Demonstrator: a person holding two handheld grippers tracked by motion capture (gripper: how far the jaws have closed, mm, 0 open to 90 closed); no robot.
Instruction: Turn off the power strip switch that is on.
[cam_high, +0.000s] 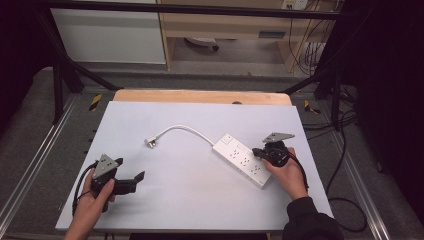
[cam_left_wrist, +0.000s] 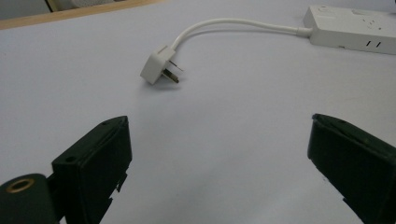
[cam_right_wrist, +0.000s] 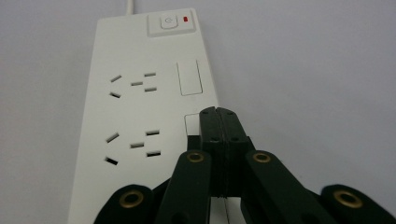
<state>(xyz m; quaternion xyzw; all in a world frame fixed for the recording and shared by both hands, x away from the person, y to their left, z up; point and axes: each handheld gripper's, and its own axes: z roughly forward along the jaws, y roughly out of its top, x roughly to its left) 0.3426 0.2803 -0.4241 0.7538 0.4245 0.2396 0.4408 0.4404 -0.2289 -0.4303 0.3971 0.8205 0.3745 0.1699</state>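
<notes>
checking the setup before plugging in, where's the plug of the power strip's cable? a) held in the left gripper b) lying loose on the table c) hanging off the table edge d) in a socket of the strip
b: the plug lies on the table, apart from the power strip, ahead of the open left gripper.

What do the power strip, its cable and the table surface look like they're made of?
Power strip: probably hard white plastic, smooth, faintly glossy, crisp moulded slots.
Cable: likely flexible rubbery plastic sheath, smooth, bending in a curve.
Table surface: matte pale sheet, material unclear.
</notes>
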